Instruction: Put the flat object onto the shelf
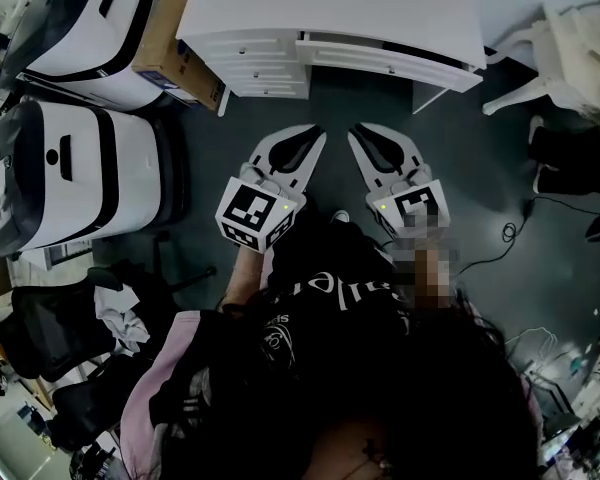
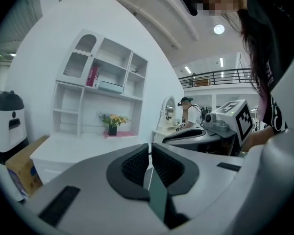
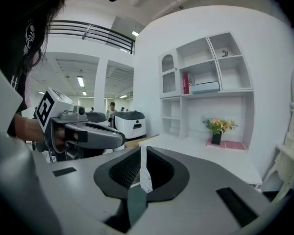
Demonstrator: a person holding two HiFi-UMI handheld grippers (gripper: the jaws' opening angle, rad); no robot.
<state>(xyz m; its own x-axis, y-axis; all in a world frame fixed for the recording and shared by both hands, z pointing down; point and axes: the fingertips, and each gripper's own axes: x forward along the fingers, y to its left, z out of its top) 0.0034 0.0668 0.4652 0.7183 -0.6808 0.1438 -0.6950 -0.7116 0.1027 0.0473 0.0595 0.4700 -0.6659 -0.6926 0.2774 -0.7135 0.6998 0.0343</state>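
A pink flat object lies on the white desk beside a vase of flowers, below the white shelf unit. The right gripper view shows the same pink flat object under the shelf unit. My left gripper and right gripper hang side by side over the dark floor, short of the desk and pointing at it. In its own view the left gripper has its pads together with nothing between them. The right gripper is likewise shut and holds nothing.
Two white and black machines stand at the left with a cardboard box next to the desk. A red book and a teal box sit on one shelf. A white chair is at the right. Cables lie on the floor.
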